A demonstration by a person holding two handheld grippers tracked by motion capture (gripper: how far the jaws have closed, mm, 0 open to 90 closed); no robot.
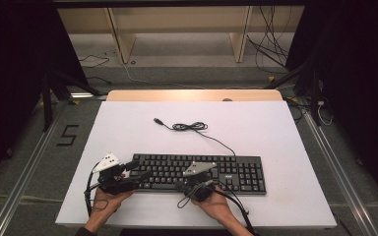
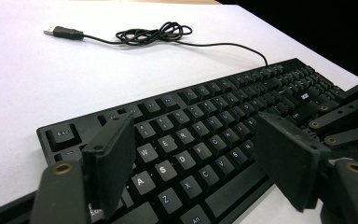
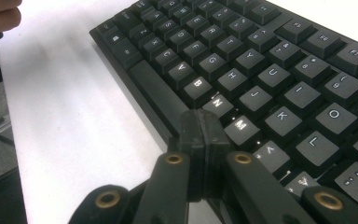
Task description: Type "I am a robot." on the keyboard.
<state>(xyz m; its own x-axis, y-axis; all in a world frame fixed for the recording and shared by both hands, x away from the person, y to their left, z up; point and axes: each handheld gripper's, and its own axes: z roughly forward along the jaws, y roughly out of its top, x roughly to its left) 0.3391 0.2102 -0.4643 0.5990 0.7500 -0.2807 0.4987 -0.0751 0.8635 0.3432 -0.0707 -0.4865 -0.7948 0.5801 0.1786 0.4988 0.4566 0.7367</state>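
A black keyboard (image 1: 226,172) lies near the front of the white table (image 1: 275,128). Its cable runs back to a loose coil (image 1: 189,126) and a USB plug (image 1: 158,121). My left gripper (image 1: 139,169) hovers at the keyboard's left end. In the left gripper view the left gripper (image 2: 193,130) is open wide, its jaws straddling the letter keys (image 2: 182,140) with nothing between them. My right gripper (image 1: 200,179) is at the keyboard's front edge. In the right gripper view the right gripper (image 3: 204,128) is shut on nothing, its tips at the space bar (image 3: 154,88) below N and M.
The coil (image 2: 154,33) and the plug (image 2: 63,31) lie on bare table behind the keyboard. Fingers of a hand (image 3: 0,14) show at the upper left of the right gripper view. The table's far edge is wood (image 1: 192,95); cables and stands crowd the floor beyond.
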